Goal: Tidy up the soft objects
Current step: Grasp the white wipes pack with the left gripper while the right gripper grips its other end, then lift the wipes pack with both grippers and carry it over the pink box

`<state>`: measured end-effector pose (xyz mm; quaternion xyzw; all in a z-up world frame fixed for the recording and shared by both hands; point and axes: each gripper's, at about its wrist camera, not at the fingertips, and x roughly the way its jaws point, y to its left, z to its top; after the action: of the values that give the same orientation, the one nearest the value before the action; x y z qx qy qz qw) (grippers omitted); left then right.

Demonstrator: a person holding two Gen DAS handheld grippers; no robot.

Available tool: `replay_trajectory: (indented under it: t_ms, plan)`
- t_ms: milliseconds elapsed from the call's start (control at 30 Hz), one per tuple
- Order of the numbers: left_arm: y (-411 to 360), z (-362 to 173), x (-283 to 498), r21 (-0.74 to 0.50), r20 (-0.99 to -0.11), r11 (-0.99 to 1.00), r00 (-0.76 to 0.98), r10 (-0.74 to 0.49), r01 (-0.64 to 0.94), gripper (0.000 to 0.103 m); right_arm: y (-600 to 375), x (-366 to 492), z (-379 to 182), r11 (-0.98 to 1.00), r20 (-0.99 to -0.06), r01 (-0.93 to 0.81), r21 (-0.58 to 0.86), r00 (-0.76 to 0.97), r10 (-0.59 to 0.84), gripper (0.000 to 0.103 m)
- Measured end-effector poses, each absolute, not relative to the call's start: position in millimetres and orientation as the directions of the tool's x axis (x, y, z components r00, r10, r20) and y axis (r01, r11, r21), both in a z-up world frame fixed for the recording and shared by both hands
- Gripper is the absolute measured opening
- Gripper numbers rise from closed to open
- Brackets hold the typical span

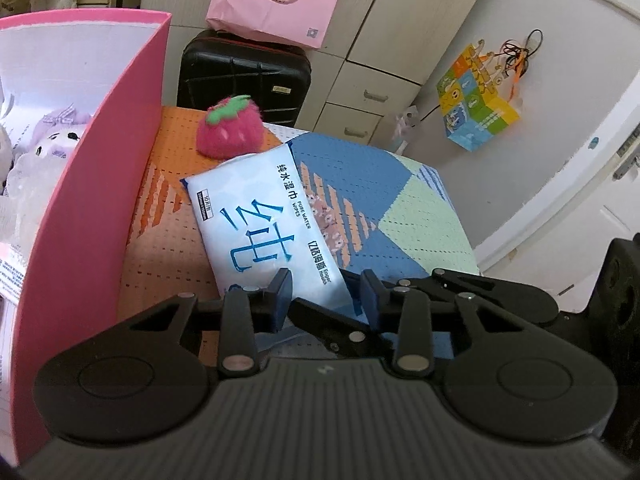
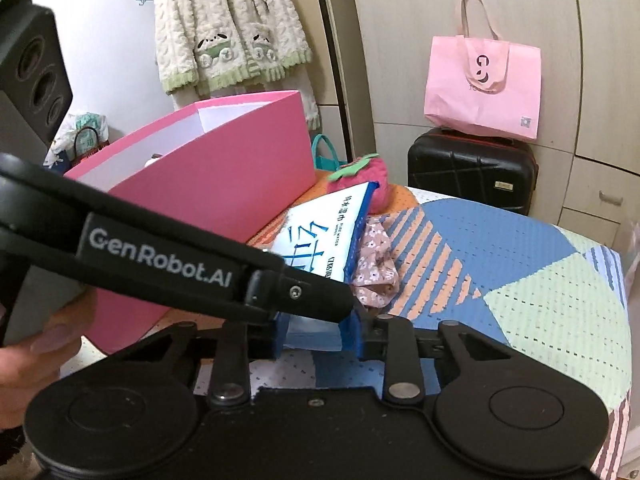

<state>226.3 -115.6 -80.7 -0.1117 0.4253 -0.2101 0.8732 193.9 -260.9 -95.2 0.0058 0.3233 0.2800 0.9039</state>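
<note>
Wipes pack (image 1: 260, 220): white and blue soft pack lying on the patchwork cover, far end leaning against the plush strawberry, near end between both grippers
Left gripper (image 1: 326, 292): blue pads close on either side of the pack's near end, narrow gap, pads against the pack's edges, gripping it
Right gripper (image 2: 316, 330): blue pads pinched on the same near end of the pack, seen from the right wrist view with the left gripper's black finger crossing in front
Plush strawberry (image 1: 230, 128): pink with green leaf, sitting on the orange part of the cover, just beyond the pack and touching it
Floral cloth (image 2: 376, 264): small crumpled pink flowered piece, tucked partly under the right edge of the pack
Pink box (image 1: 92, 184): tall open box to the left of the pack, white inside, plush toys visible within
Plush toys (image 1: 60, 136): pale purple and white, inside the box
Cover (image 1: 420, 208): patchwork of orange, blue and pale green, spread over the surface
Suitcase (image 1: 244, 72): black, standing behind the surface, pink bag on top
Pink bag (image 1: 276, 0): resting on the suitcase against the cupboard
Hand (image 2: 36, 344): part of a hand at the left edge of the right wrist view, on the left gripper's handle
</note>
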Motion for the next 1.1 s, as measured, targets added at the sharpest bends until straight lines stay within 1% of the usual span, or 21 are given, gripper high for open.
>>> replay_trajectory:
  t_ms: [33,67,133,300,367,600,667,733,800,867,933,967,1033,1067,1100]
  plan:
    - [-115.1,-79.6,223.8,-0.373,-0.695,0.885,0.549,-0.465,0.277,0.036,-261.0,192.4,-94.9,0.847,-0.582,-0.498,0.188,0.638,0.504,0.029]
    - [-113.8,-78.1,222.0,-0.374,-0.692,0.884,0.551,-0.467,0.279,0.036,-261.2,189.8,-94.4,0.854,-0.585,-0.489,0.177,0.646,0.491,0.019]
    - [-111.2,-76.1,217.1,-0.375,-0.681,0.882,0.561,-0.471,0.286,0.037,-264.7,187.8,-94.0,0.843,-0.577,-0.497,0.205,0.635,0.514,0.016]
    - [-108.7,-74.8,207.7,-0.353,-0.669,0.889,0.586,-0.457,0.291,0.042,-267.2,175.4,-93.1,0.851,-0.582,-0.478,0.219,0.636,0.507,0.015]
    - [-108.0,-74.1,204.7,-0.35,-0.664,0.887,0.588,-0.462,0.301,0.049,-270.8,169.8,-92.2,0.853,-0.579,-0.467,0.233,0.638,0.508,0.014]
    - [-110.6,-83.6,203.1,-0.356,-0.679,0.881,0.561,-0.473,0.311,0.062,-284.0,151.7,-94.6,0.861,-0.587,-0.441,0.253,0.637,0.499,0.014]
    - [-112.3,-88.3,203.8,-0.355,-0.689,0.883,0.553,-0.469,0.306,0.067,-286.0,150.1,-96.8,0.867,-0.598,-0.435,0.244,0.636,0.488,0.015]
    - [-113.6,-92.5,204.8,-0.356,-0.695,0.885,0.548,-0.465,0.299,0.07,-284.6,149.9,-97.7,0.871,-0.606,-0.434,0.229,0.637,0.477,0.016]
    - [-113.9,-95.9,205.5,-0.367,-0.699,0.882,0.539,-0.47,0.294,0.071,-280.6,150.0,-97.4,0.88,-0.612,-0.434,0.192,0.648,0.453,0.022]
    - [-113.9,-100.6,206.0,-0.395,-0.7,0.87,0.516,-0.494,0.296,0.071,-276.4,149.0,-96.8,0.88,-0.612,-0.445,0.163,0.654,0.444,0.023]
    - [-114.2,-104.2,204.7,-0.409,-0.695,0.864,0.514,-0.503,0.293,0.069,-270.8,150.4,-96.5,0.878,-0.615,-0.458,0.137,0.656,0.438,0.033]
    - [-114.7,-105.0,202.9,-0.405,-0.691,0.865,0.52,-0.502,0.297,0.067,-269.1,151.6,-97.0,0.878,-0.617,-0.462,0.128,0.656,0.435,0.035]
    - [-116.9,-105.4,197.8,-0.384,-0.686,0.869,0.534,-0.495,0.312,0.064,-263.7,154.6,-99.6,0.876,-0.623,-0.467,0.117,0.653,0.431,0.043]
    - [-119.1,-105.2,195.0,-0.362,-0.686,0.874,0.542,-0.485,0.324,0.063,-261.9,155.9,-100.3,0.875,-0.624,-0.47,0.116,0.651,0.433,0.045]
    - [-120.4,-104.6,193.0,-0.345,-0.686,0.878,0.55,-0.477,0.331,0.063,-259.1,156.2,-101.2,0.874,-0.624,-0.472,0.115,0.65,0.433,0.05]
